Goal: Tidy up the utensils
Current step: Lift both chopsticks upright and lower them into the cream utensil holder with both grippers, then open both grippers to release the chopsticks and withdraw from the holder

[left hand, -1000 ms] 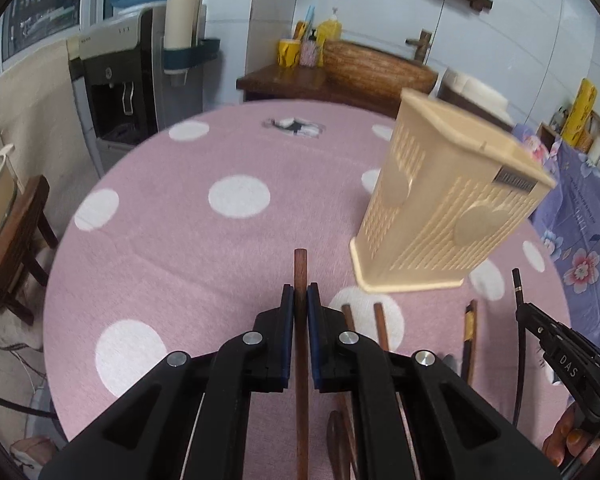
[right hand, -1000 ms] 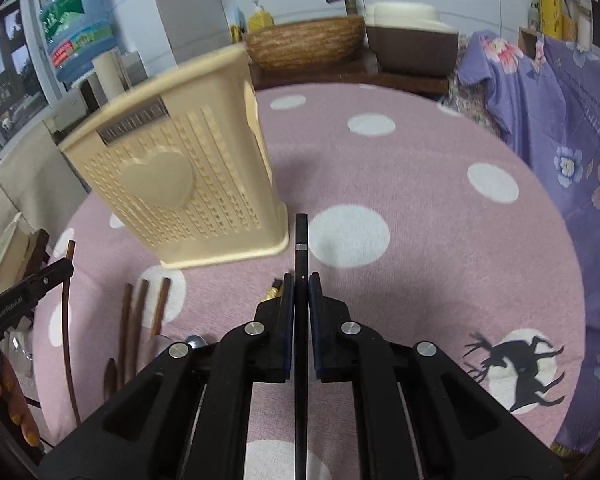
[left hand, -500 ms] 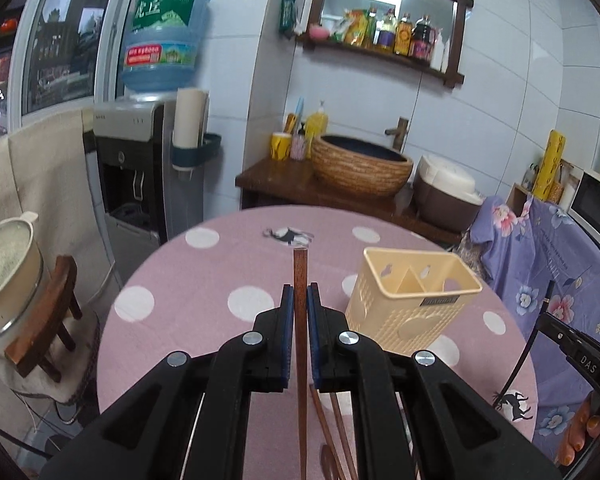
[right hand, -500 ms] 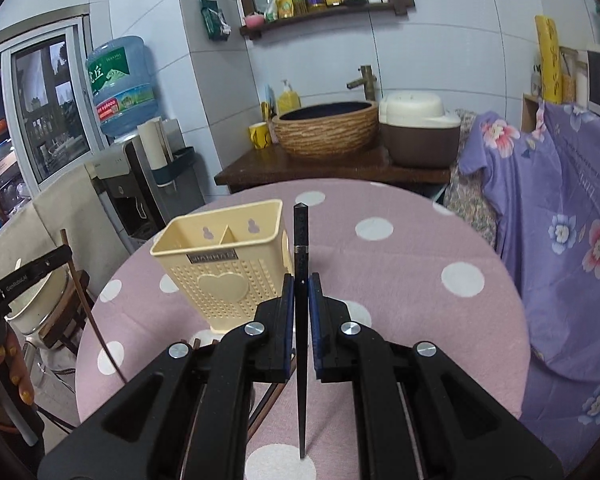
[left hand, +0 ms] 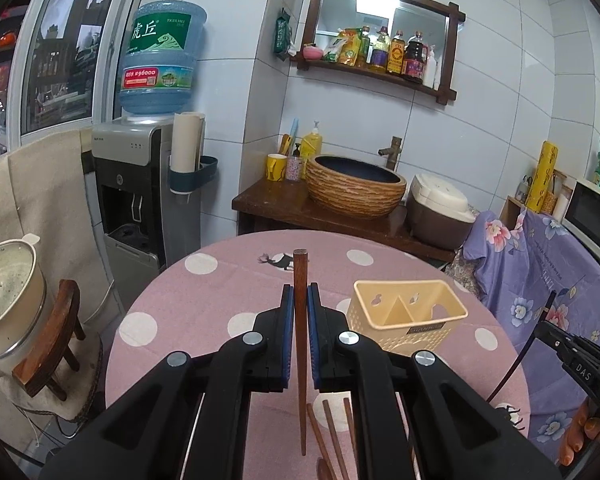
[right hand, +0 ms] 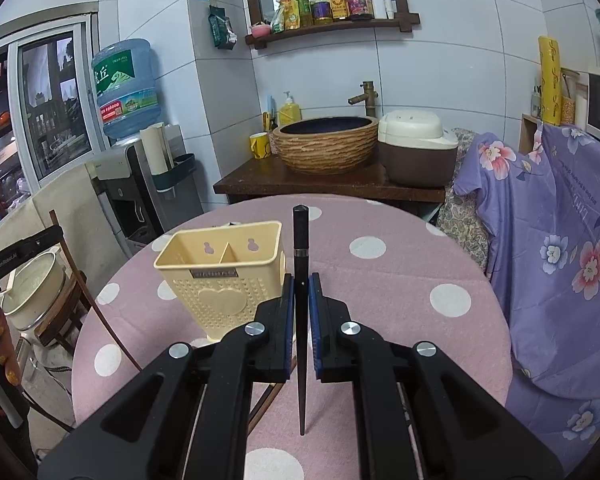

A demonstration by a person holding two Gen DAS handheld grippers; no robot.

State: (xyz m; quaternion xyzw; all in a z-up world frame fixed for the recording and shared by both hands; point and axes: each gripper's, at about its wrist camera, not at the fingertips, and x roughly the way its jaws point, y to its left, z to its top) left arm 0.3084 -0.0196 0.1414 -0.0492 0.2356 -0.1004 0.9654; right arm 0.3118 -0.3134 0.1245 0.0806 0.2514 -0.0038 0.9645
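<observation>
- The left gripper has its blue pads closed tight on a brown wooden chopstick, whose long axis runs along the fingers, blunt end forward and thin tip hanging below the jaws.
- The right gripper is clamped the same way on a black chopstick, also lengthwise between the pads, thick end out front.
- The cream holder stands upright on the pink dotted table, below and ahead of both grippers: to the right of the left jaws, to the left of the right jaws (so it sits between the two hands).
- Both chopsticks are held clear above the cloth and well apart from the holder's mouth; each would need tipping until its tip points down into the opening.
- The right hand looks slightly nearer to the holder.
- The holder has two compartments split by a divider; both look empty from here.
- More brown utensils lie on the cloth beneath the left gripper, not yet collected.
</observation>
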